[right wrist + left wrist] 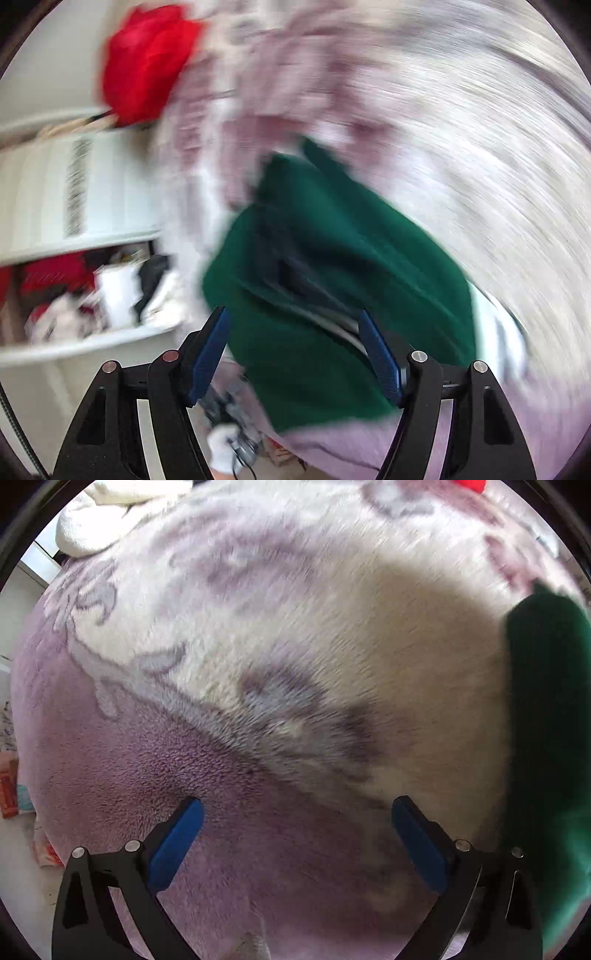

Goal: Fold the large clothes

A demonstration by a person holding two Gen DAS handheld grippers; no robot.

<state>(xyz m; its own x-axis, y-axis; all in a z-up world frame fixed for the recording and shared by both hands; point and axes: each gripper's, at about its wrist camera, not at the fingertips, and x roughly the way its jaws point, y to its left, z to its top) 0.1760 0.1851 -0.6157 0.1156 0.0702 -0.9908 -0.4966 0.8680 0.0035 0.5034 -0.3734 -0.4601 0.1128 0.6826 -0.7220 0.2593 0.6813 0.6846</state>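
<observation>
A dark green garment (332,280) lies in a heap on a lilac and cream fleece blanket (480,166); the right wrist view is blurred by motion. My right gripper (295,350) is open, its blue pads (208,354) spread wide on either side of the near part of the garment, not closed on it. In the left wrist view the green garment (546,738) shows only at the right edge. My left gripper (295,842) is open and empty, low over the blanket (258,627), left of the garment.
A red cloth (147,62) lies at the far left of the bed. A white shelf unit (85,236) with mixed clutter stands beside the bed. A cream blanket or pillow (110,513) lies at the far end. Floor with packets (9,790) shows at left.
</observation>
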